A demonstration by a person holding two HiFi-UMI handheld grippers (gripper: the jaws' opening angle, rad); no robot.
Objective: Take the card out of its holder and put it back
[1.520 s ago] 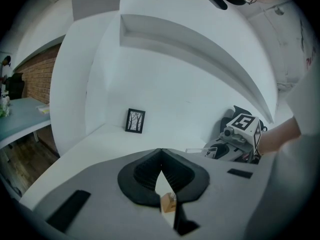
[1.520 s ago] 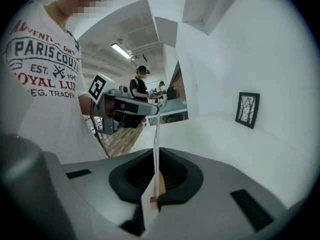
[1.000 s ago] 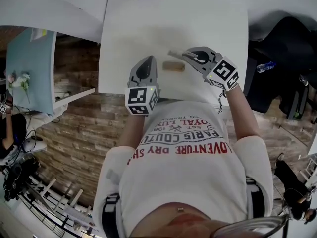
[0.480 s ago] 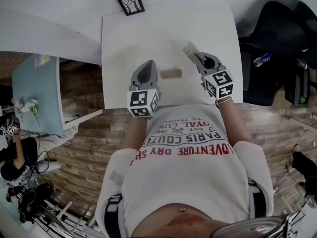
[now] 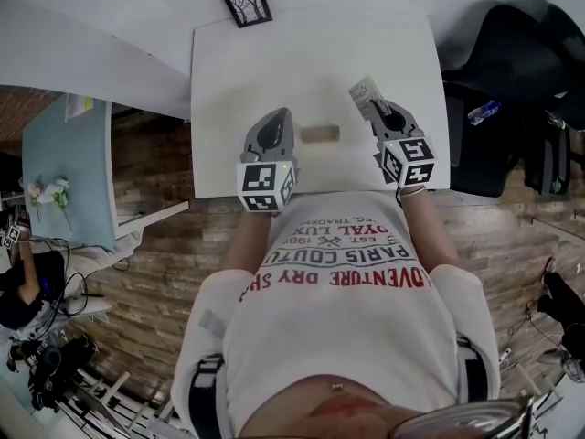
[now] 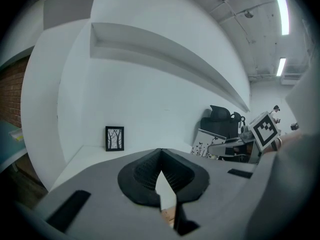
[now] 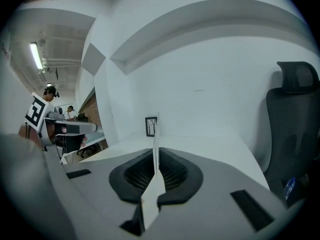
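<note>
Right tongs (image 5: 377, 110) clamped on the card (image 5: 365, 91), which stands edge-on between them over the right part of the desk (image 5: 265, 62). The wooden holder (image 5: 320, 133) lies apart on the desk, between the grippers. Left tongs (image 5: 278, 117) closed, empty, just beside the holder.

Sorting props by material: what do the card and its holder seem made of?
Card: thin matte white paper or cardstock, probably; edge-on it is a sliver, with dark print on one face. Holder: likely bare light wood, a tan, matte block; grain too small to confirm.
</note>
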